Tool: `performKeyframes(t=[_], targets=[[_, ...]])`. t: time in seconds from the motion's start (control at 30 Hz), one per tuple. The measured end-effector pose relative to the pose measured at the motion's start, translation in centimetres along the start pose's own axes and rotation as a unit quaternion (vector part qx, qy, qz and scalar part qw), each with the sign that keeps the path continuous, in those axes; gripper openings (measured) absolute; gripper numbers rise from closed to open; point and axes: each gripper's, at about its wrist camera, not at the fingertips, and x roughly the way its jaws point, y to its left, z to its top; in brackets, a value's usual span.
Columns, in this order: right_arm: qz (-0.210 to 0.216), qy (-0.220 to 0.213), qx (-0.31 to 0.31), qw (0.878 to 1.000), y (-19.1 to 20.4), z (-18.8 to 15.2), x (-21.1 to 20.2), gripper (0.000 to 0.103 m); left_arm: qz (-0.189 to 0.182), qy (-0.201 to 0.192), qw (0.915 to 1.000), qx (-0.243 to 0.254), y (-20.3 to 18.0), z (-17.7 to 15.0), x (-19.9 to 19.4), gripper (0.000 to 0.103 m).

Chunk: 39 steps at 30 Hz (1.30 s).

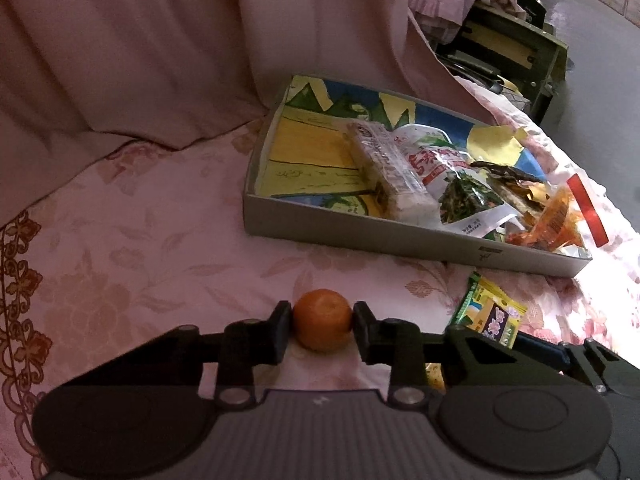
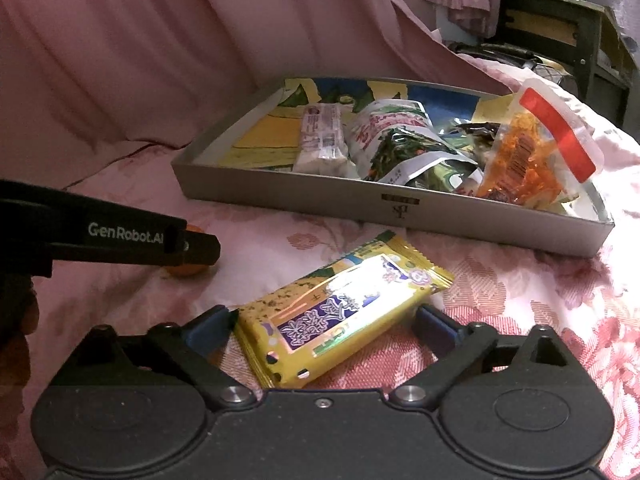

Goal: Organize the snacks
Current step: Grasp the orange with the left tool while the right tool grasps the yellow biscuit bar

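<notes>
Left tongs (image 1: 322, 322) clamped on an orange (image 1: 322, 319) resting on the bed cover (image 1: 160, 240). Right tongs (image 2: 325, 322) spread wide around a yellow packet (image 2: 340, 312) lying flat on the cover, fingers not touching it. Beyond both, a grey tray (image 2: 280, 200) holds a wafer bar (image 2: 322, 140), a green-and-white bag (image 2: 400, 144) and an orange pouch (image 2: 528, 160)
</notes>
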Motion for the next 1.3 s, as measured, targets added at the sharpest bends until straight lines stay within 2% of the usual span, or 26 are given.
performKeyframes(t=[0.17, 0.3, 0.4, 0.47, 0.6, 0.9, 1.1, 1.17, 1.3], targets=[[0.006, 0.008, 0.012, 1.000, -0.6, -0.2, -0.6, 0.087, -0.001, 0.008, 0.9998, -0.019, 0.3, 0.1, -0.1, 0.036], [-0.002, 0.029, 0.020, 0.999, -1.4, -0.8, -1.7, 0.086, 0.000, 0.022, 0.9990, -0.039, 0.5, 0.1, -0.4, 0.036], [-0.006, 0.036, 0.043, 0.998, -2.2, -1.1, -2.6, 0.089, 0.005, 0.028, 0.9988, -0.040, 0.4, 0.1, -0.5, 0.036], [0.002, 0.033, 0.061, 0.998, -2.5, -0.9, -2.4, 0.096, 0.009, 0.029, 0.9989, -0.037, 0.2, 0.0, -0.6, 0.036], [0.007, 0.016, 0.091, 0.996, -2.9, 0.2, -1.3, 0.097, 0.011, 0.029, 0.9988, -0.038, 0.3, 0.0, -0.6, 0.036], [-0.023, 0.010, 0.058, 0.998, -2.2, 1.3, 1.1, 0.096, 0.015, 0.030, 0.9983, -0.048, 0.6, 0.2, -0.5, 0.036], [-0.017, 0.014, 0.038, 0.999, -1.8, 0.7, 0.5, 0.082, 0.018, 0.030, 0.9984, -0.043, 0.4, 0.2, -0.5, 0.036], [-0.012, 0.016, 0.032, 0.999, -1.9, 0.5, 0.0, 0.073, 0.021, 0.032, 0.9984, -0.042, 0.3, 0.1, -0.6, 0.036], [0.005, 0.031, 0.011, 0.999, -2.1, 0.1, -1.0, 0.064, 0.030, 0.035, 0.9982, -0.037, -0.3, -0.4, -0.9, 0.035]])
